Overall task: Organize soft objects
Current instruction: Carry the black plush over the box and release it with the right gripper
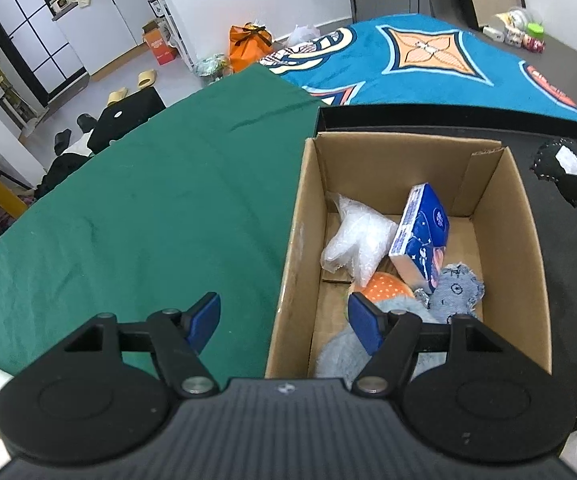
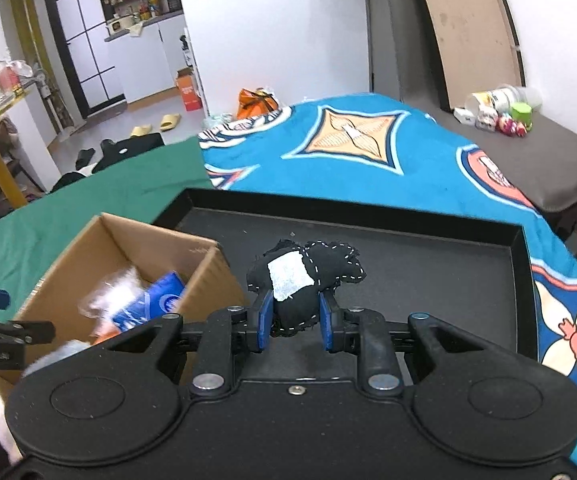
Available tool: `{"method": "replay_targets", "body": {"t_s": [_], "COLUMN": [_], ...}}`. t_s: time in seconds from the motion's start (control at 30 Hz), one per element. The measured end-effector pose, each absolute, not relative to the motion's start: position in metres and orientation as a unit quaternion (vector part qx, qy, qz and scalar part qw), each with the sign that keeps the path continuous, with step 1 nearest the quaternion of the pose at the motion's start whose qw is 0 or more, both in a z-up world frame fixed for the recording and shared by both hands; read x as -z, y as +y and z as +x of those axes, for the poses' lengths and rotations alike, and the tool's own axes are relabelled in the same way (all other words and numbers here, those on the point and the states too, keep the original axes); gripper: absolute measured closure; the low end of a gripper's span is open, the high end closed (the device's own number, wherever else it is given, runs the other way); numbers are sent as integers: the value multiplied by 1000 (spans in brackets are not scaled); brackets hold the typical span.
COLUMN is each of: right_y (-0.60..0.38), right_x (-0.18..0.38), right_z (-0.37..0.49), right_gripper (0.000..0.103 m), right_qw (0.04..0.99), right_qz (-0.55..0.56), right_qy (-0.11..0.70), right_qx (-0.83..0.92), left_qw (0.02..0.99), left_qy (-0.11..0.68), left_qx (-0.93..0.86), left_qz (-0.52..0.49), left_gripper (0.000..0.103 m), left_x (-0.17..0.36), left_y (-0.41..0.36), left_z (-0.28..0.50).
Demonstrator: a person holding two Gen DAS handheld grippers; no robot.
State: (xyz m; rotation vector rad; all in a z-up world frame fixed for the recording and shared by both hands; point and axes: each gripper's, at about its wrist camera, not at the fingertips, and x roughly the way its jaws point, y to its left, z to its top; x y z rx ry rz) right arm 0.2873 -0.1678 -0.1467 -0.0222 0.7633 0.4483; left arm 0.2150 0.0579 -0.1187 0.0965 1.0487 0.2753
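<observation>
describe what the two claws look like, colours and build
Both claws match. The left claw and right claw each have a matte black body with a ribbed central plate, two round black housings at the sides, and silver pivot screws. Black linkage bars carry the fingers, which are faced with blue pads. No cables or sleeves show.

Black stitched plush (image 2: 302, 280), white-patched, held aloft.

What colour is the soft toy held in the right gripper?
Black soft toy, white stitching and white patch; clearest in the right wrist view.
</observation>
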Motion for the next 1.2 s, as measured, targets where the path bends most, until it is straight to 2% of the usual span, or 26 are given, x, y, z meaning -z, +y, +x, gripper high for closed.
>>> {"method": "replay_targets", "body": {"t_s": [0.37, 0.73, 0.9, 0.93, 0.97, 1.07, 1.2], "right_y": [-138, -107, -93, -91, -87, -78, -77], "right_x": [117, 115, 116, 117, 117, 120, 120], "right_z": [262, 247, 242, 242, 241, 238, 233], "right_gripper": [79, 78, 78, 78, 76, 60, 60], "right_qw": [904, 901, 901, 901, 901, 902, 904], "right_qz": [-29, -55, -71, -72, -75, -97, -102], "right_qy": [352, 355, 355, 356, 356, 352, 351], "right_qx": [-241, -242, -238, -238, -239, -230, -222], "left_qw": [869, 874, 876, 877, 878, 879, 880], "left_qy": [480, 476, 472, 471, 470, 470, 466], "left_qx": [-119, -96, -82, -78, -77, -67, -59], "left_qz": [5, -31, -54, -57, -55, -57, -63], "left_gripper": [38, 64, 84, 85, 85, 92, 93], "left_x": [120, 129, 133, 134, 135, 137, 138], "left_y": [76, 91, 98, 98, 97, 97, 100], "left_z": [193, 176, 175, 174, 174, 174, 173]}}
